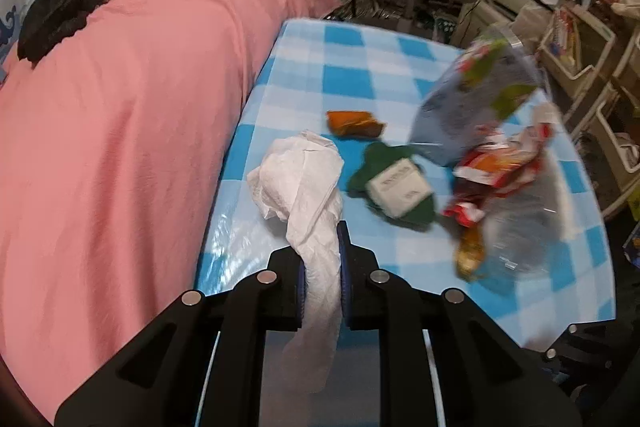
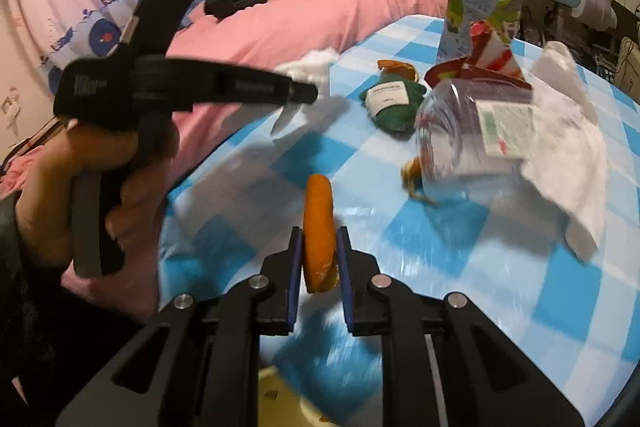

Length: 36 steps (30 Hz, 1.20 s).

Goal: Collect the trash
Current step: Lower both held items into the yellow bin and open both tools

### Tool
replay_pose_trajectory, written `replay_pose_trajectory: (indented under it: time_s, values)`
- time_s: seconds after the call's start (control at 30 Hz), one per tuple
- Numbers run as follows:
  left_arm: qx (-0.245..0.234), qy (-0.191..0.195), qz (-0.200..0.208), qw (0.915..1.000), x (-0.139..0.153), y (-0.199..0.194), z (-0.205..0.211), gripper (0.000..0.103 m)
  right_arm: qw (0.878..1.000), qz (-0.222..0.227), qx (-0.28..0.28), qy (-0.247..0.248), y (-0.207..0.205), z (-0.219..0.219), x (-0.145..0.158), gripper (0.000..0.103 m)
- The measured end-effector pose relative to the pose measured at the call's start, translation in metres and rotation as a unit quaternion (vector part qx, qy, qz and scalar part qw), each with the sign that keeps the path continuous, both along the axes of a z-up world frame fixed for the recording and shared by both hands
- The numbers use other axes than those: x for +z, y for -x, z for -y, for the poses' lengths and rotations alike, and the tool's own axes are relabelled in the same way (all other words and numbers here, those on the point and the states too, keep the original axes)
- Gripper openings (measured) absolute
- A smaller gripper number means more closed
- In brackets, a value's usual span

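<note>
Over a blue checked table strewn with wrappers, the left gripper is clamped on a crumpled white tissue and the right gripper pinches an orange peel, both apparently lifted for carrying to a bin not in view.

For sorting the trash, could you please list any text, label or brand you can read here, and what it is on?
None is legible.
Green packet, white label: print blurred.
Clear plastic container, sticker: too small.
Drink carton: graphics only, wording blurred.
Red wrapper: crumpled, unreadable.
</note>
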<state>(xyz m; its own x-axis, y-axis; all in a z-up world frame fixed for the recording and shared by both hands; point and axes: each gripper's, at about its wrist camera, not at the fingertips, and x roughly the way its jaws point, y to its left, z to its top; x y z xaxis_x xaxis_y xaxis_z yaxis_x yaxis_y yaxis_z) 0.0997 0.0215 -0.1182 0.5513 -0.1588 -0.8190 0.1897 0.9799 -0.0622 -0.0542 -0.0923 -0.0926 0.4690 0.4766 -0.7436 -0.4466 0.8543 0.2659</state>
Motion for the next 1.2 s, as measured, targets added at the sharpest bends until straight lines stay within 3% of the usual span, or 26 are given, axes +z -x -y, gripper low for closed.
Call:
replay_pose_trajectory:
  time_s: [0.27,0.5,0.63,0.7,0.73,0.77,0.8,0.9,0.97,1.2]
  values:
    - [-0.018,0.028,0.006,0.9994,0.026,0.080,0.010,0.014,0.998,-0.046,0.043,0.002,0.078,0.023,-0.002,0.018]
    - [-0.040,0.038,-0.044,0.9975,0.000,0.171,0.028,0.014,0.990,-0.125,0.058,0.029,0.126,0.038,-0.026,0.022]
    - [-0.044,0.034,-0.087,0.9947,-0.022,0.213,0.037,0.014,0.992,-0.115,0.035,0.035,0.134,0.055,-0.014,0.024]
    - [-0.057,0.035,-0.121,0.9903,-0.034,0.230,0.045,0.017,0.995,-0.091,0.008,0.040,0.130,0.068,-0.002,0.033]
    - [-0.065,0.034,-0.133,0.9884,-0.039,0.234,0.048,0.020,0.996,-0.078,-0.010,0.044,0.127,0.075,0.005,0.045]
    - [-0.071,0.032,-0.140,0.9870,-0.042,0.238,0.050,0.030,0.996,-0.057,-0.040,0.052,0.118,0.083,0.013,0.057]
    - [-0.080,0.022,-0.146,0.9858,-0.045,0.243,0.056,0.045,0.996,-0.040,-0.063,0.058,0.110,0.090,0.019,0.059]
    - [-0.089,0.001,-0.127,0.9879,-0.043,0.249,0.063,0.060,0.990,-0.016,-0.121,0.072,0.079,0.105,0.024,0.061]
    - [-0.088,0.010,-0.125,0.9882,-0.042,0.249,0.063,0.065,0.983,-0.006,-0.152,0.100,0.046,0.109,0.018,0.070]
    - [-0.081,0.026,-0.126,0.9884,-0.042,0.246,0.060,0.070,0.965,-0.022,-0.223,0.133,-0.041,0.130,-0.012,0.070]
